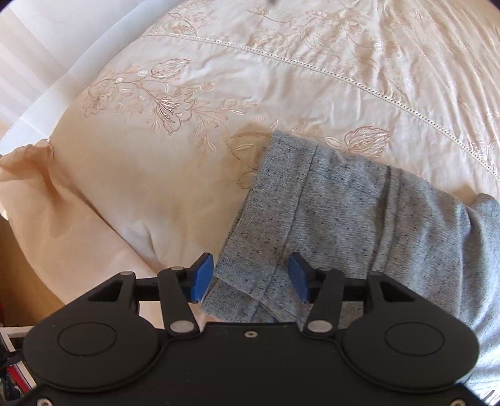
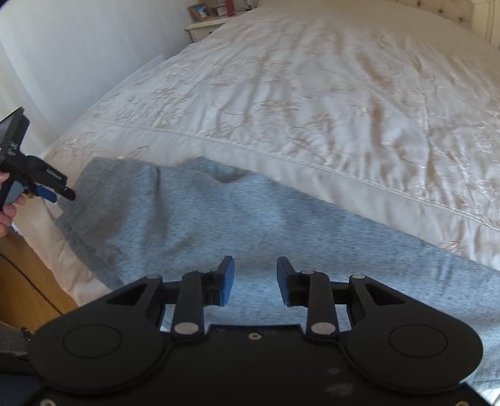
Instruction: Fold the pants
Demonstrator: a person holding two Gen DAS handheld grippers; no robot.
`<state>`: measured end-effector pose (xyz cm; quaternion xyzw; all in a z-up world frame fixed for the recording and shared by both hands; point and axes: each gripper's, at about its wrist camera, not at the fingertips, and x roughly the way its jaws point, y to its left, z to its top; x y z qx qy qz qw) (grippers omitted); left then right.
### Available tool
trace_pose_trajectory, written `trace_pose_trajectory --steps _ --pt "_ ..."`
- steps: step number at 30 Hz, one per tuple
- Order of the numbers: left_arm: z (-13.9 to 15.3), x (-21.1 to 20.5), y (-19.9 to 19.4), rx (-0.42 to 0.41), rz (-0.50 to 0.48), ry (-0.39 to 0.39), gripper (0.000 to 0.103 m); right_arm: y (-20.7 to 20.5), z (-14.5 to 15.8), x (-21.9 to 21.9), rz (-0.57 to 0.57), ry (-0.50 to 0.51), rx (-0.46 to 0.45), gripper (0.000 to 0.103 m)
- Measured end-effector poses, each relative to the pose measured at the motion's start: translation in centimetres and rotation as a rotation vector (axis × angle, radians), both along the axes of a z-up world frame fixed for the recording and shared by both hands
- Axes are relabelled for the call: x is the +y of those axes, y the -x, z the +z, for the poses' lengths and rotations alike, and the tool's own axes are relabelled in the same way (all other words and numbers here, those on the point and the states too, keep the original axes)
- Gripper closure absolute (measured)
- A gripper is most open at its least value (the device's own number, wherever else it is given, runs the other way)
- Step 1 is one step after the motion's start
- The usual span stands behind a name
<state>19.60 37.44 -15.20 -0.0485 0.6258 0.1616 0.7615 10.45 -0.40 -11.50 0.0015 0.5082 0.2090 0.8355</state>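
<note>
**Grey pants lie along the near edge of the bed, both of your grippers released**

There is nothing here that works as a container; the pants (image 2: 218, 218) rest straight on the cream embroidered bedspread (image 2: 312, 93), close to the edge of the bed nearest you. Their long axis runs along that edge: in your right wrist view the grey fabric stretches from the lower right up toward the left, ending near the bed's corner.

Your left gripper (image 1: 251, 278) hangs over that end. A hemmed edge of the pants, folded over on itself, lies below and between its blue pads (image 1: 201, 278), but the pads do not press on it; the jaws stand apart. You can see the same gripper from the side at the far left of the right wrist view, held in your hand (image 2: 7, 200) just beside the cloth.

Your right gripper (image 2: 255, 279) is above the middle stretch of the pants, jaws spread, nothing clamped between them.

A bedside table (image 2: 203, 26) stands beyond the far corner of the bed.
</note>
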Motion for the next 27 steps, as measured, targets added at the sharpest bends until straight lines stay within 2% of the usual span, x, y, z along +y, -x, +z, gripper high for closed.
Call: trace_pose_trajectory --steps 6,7,8,9,11,12,13,17,22,25,26,27 --pt "-3.0 0.7 -1.1 0.094 -0.064 0.038 0.031 2.4 -0.7 11.8 0.238 0.023 -0.019 0.067" --pt "-3.2 0.7 -1.2 0.093 -0.079 0.056 0.040 2.9 -0.7 13.6 0.277 0.033 -0.030 0.067" --pt "-3.3 0.8 -1.2 0.080 -0.090 0.108 0.051 3.4 -0.7 15.2 0.316 0.047 -0.048 0.066" --pt "-3.3 1.0 -1.2 0.071 -0.087 0.163 0.071 3.9 -0.8 16.5 0.354 0.068 -0.072 0.066" --pt "-2.9 1.0 -1.1 0.061 -0.066 0.166 0.078 4.3 -1.3 19.0 0.430 0.124 -0.121 0.065" --pt "-2.7 1.1 -1.1 0.055 -0.065 0.157 0.089 4.6 -1.6 20.1 0.460 0.153 -0.149 0.064" --pt "-2.4 1.1 -0.9 0.051 -0.064 0.148 0.090 4.8 -1.9 21.0 0.488 0.182 -0.176 0.064" --pt "-1.7 2.4 0.0 0.047 -0.040 0.196 0.091 5.1 -3.6 23.6 0.606 0.292 -0.247 0.064" --pt "-1.9 3.6 0.4 0.048 -0.046 0.232 0.092 4.6 -6.5 24.9 0.706 0.403 -0.341 0.064" --pt "-2.0 4.2 0.8 0.042 -0.036 0.245 0.093 3.7 -6.9 24.9 0.734 0.350 -0.333 0.075" --pt "-1.5 3.9 1.0 0.038 -0.034 0.247 0.093 3.3 -6.5 24.8 0.712 0.315 -0.309 0.098" --pt "-1.2 3.9 1.1 0.031 -0.032 0.246 0.094 3.1 -5.8 24.6 0.680 0.282 -0.301 0.098"
